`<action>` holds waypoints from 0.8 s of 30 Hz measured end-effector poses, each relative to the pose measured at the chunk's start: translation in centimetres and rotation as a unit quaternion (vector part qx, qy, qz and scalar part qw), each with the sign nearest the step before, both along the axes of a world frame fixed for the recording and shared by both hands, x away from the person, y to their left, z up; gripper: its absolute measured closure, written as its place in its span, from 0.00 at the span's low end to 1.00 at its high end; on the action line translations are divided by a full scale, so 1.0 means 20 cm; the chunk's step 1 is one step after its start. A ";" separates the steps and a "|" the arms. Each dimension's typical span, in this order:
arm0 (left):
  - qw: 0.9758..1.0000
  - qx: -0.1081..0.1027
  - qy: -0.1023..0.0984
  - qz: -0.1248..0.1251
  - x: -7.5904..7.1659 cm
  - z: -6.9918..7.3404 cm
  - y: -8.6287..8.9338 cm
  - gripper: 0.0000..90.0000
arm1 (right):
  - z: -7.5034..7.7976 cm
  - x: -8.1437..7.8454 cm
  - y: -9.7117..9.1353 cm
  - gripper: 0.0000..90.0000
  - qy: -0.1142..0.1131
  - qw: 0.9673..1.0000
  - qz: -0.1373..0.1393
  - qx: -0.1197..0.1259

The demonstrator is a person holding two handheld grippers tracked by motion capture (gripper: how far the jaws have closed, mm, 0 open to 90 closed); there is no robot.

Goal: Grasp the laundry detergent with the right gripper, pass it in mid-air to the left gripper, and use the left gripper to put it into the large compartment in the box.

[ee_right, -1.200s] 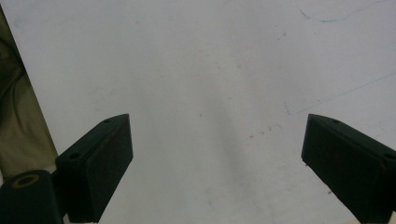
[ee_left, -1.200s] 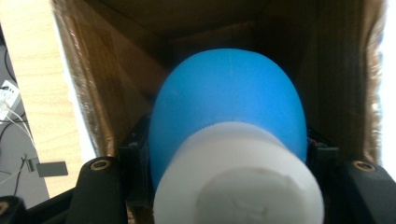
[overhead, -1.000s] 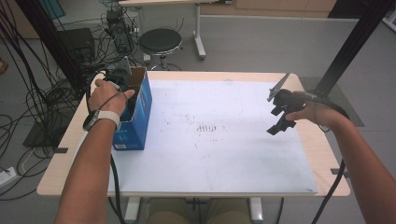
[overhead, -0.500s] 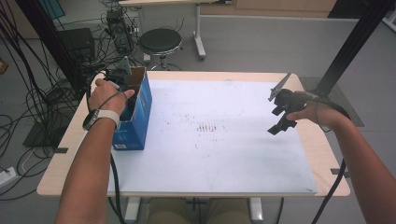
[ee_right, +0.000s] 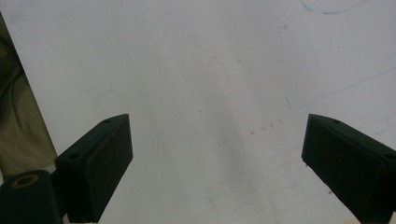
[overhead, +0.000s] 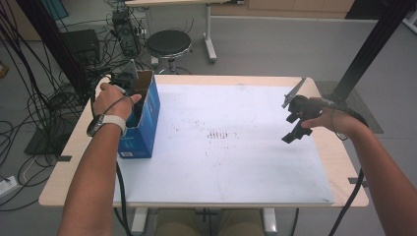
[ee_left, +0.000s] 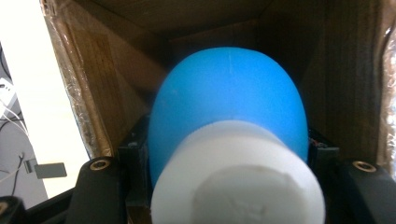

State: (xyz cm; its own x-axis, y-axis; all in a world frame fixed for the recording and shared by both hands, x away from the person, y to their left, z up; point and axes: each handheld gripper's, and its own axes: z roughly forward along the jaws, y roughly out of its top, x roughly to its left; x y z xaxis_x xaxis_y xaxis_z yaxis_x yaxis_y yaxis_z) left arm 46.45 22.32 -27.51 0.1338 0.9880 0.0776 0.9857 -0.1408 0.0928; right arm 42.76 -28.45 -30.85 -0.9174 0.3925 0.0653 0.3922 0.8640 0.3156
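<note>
A: What can't you make out here?

B: Mostly the left gripper (overhead: 129, 84). From the high view the person's left hand (overhead: 114, 101) covers it where it dips into the open top of the blue box (overhead: 142, 129), so the jaws themselves are hidden there.

A: And from the left gripper view?

B: There the jaws sit either side of a blue bottle (ee_left: 229, 107) with a white cap (ee_left: 236, 175), gripped on it, deep inside the brown cardboard walls. The cap is blurred and cut off at the bottom edge, and the far end of the bottle is lost in the shadow of the box.

A: So where is the bottle exactly?

B: Inside the box, which stands at the left edge of the white mat (overhead: 236, 147) on the table (overhead: 339, 152). Whether it rests on the box floor I cannot tell.

A: The other hand?

B: The right gripper (overhead: 295, 125) hangs over the right side of the mat, tilted down. In the right gripper view its jaws stand wide apart with nothing between them, just the smudged white mat below. Its jaw tips are cut off at the frame's bottom.

A: Anything different from a second ago?

B: Nothing I can see. Both hands are where they were, the box has not shifted, and the left grip looks unchanged.
</note>
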 end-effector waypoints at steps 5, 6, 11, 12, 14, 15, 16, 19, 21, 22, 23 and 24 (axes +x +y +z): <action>1.000 0.000 0.000 -0.001 0.00 0.00 0.00 0.41 | 0.01 0.00 0.00 0.10 -0.001 1.000 -0.001 0.000; 1.000 0.000 0.000 -0.001 0.00 0.00 0.00 0.41 | 0.01 0.00 0.00 0.10 -0.001 1.000 -0.001 0.000; 1.000 0.000 0.000 -0.002 0.00 0.00 0.00 0.41 | 0.01 0.00 0.00 0.10 -0.001 1.000 0.000 -0.002; 1.000 0.000 0.000 -0.001 0.00 0.00 0.00 0.41 | 0.01 0.00 0.00 0.10 0.000 1.000 -0.001 -0.001; 1.000 0.000 0.001 -0.001 0.00 0.00 0.00 0.41 | 0.01 0.00 0.00 0.10 -0.001 1.000 -0.001 -0.002; 1.000 0.001 0.002 -0.002 0.00 0.00 0.00 0.41 | 0.01 0.00 0.00 0.10 -0.001 1.000 0.000 -0.001; 1.000 0.001 0.002 -0.001 0.00 0.00 0.00 0.41 | 0.01 0.00 0.00 0.10 -0.001 1.000 0.000 -0.001; 1.000 0.001 0.002 -0.002 0.00 0.00 0.00 0.41 | 0.01 0.00 0.00 0.10 -0.002 1.000 0.000 -0.001; 1.000 0.001 0.001 -0.001 0.00 0.00 0.00 0.41 | 0.01 0.00 0.00 0.10 -0.002 1.000 0.000 0.000; 1.000 0.001 0.002 -0.001 0.00 0.00 0.00 0.41 | 0.01 -0.01 0.00 0.10 -0.002 1.000 0.000 0.000; 1.000 0.001 0.002 -0.001 0.00 0.00 0.00 0.41 | 0.01 -0.01 0.00 0.10 -0.002 1.000 -0.001 -0.001; 1.000 0.001 0.003 -0.001 0.00 0.00 0.00 0.41 | 0.01 -0.01 0.00 0.10 -0.002 1.000 -0.001 -0.001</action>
